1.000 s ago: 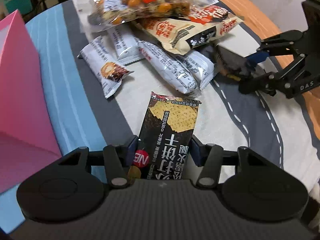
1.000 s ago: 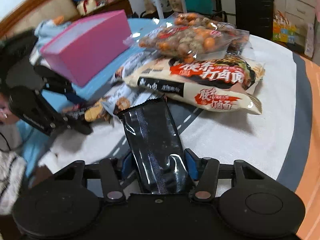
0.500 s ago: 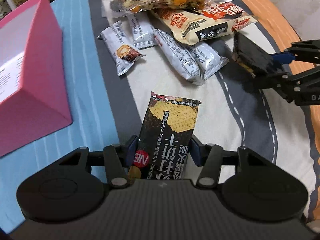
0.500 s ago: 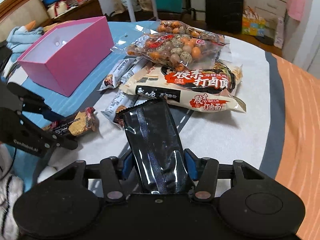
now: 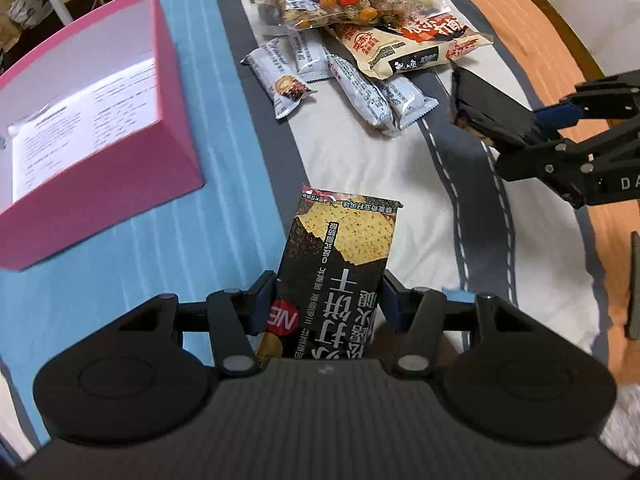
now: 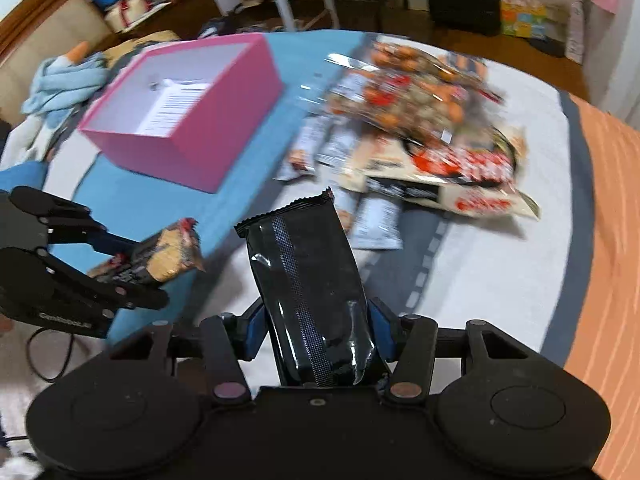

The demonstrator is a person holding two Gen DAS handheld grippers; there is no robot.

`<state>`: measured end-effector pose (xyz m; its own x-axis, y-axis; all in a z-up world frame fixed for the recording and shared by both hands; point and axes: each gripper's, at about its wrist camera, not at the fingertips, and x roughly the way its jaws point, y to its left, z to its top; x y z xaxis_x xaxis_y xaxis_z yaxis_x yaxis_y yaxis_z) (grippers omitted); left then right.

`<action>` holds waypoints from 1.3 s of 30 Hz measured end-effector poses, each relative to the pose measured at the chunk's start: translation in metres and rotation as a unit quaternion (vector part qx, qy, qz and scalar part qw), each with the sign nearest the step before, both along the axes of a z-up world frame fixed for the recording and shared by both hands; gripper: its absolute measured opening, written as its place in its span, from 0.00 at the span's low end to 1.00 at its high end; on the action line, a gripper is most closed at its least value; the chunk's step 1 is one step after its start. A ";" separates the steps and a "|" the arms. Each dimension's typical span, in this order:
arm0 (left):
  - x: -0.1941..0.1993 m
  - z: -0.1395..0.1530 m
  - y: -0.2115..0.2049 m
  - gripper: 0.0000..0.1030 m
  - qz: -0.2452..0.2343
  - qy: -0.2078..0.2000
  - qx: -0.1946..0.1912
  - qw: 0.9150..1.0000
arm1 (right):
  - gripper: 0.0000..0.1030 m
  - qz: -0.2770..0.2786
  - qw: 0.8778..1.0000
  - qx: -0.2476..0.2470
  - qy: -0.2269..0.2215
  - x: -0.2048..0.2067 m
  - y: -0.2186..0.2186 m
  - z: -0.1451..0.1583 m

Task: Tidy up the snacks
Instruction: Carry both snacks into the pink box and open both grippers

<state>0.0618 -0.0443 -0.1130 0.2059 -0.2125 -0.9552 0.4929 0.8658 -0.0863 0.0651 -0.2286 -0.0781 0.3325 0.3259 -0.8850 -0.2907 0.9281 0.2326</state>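
Observation:
My left gripper [image 5: 329, 300] is shut on a black cracker packet [image 5: 340, 256] with its printed face up, held above the bedspread. My right gripper [image 6: 316, 330] is shut on a second black cracker packet [image 6: 308, 276], shiny back side up. In the left wrist view the right gripper [image 5: 520, 120] hangs at the right with its packet [image 5: 484, 104]. In the right wrist view the left gripper [image 6: 132, 256] shows at the left, holding its packet [image 6: 160, 256]. An open pink box [image 5: 100, 120] [image 6: 192, 116] with a printed sheet inside stands to the left of both.
A heap of snacks lies beyond: several grey-white bars [image 5: 360, 88], a cream bag with red print [image 5: 408, 44] and a clear bag of mixed nuts [image 5: 340, 0]. The bedspread [image 5: 160, 240] is blue, white and grey with an orange border. Clothes [image 6: 64, 76] lie behind the box.
Both grippers have risen with their packets held. The snack heap now looks farther below and the pink box's inside has come into view of the left camera.

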 end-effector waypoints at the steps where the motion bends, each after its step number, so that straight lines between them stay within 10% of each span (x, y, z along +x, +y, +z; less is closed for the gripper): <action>1: -0.004 0.004 0.004 0.51 0.002 0.000 0.001 1.000 | 0.56 0.008 1.000 0.000 0.001 -0.001 0.006 0.005; 21: 0.004 0.069 0.096 0.52 0.056 -0.051 0.037 0.996 | 0.56 0.156 0.988 -0.015 -0.011 0.029 0.130 0.077; 39: 0.141 0.094 0.189 0.52 0.190 -0.123 0.040 0.973 | 0.56 0.179 0.980 -0.056 -0.070 0.157 0.224 0.065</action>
<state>0.2027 0.1444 -0.0187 0.4802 -0.0041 -0.8771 0.1341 0.9886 0.0688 0.2216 -0.0046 -0.0127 0.3352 0.3461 -0.8763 -0.6232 0.7790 0.0693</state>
